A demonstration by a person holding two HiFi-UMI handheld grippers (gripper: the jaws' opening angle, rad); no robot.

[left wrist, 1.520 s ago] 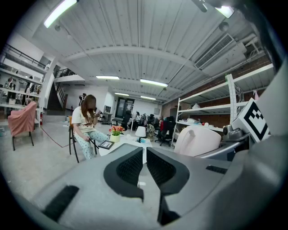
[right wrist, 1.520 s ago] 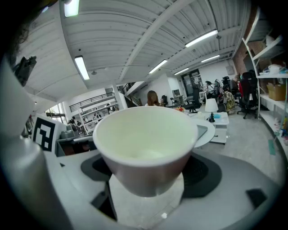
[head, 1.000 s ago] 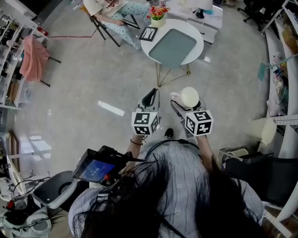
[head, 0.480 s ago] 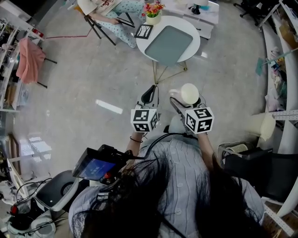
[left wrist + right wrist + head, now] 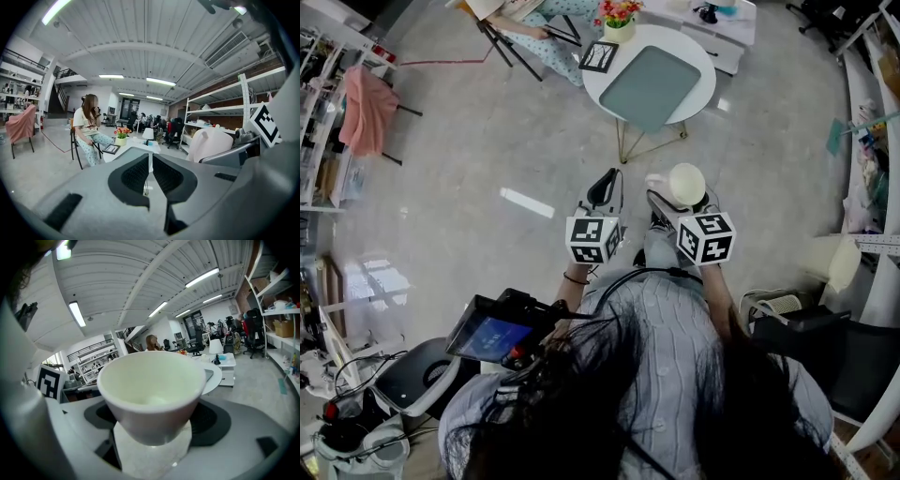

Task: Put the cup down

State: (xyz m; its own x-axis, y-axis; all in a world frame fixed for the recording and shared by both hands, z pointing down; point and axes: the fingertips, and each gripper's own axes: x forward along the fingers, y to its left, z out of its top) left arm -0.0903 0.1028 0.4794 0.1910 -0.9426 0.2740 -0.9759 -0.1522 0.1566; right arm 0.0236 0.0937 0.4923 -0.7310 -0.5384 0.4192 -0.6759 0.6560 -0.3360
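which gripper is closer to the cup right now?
Right. The right gripper is shut on the cup, carrying it upright. The left gripper, jaws together and empty, sits beside it on the cup's left, clear of it.

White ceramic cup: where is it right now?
Head view, right of centre: the white ceramic cup is clamped in the right gripper, held over the grey floor, short of the round white table ahead.

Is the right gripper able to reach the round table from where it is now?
Probably not yet. The right gripper holds the cup over the floor, and the table stands apart ahead. Nothing blocks the way between them.
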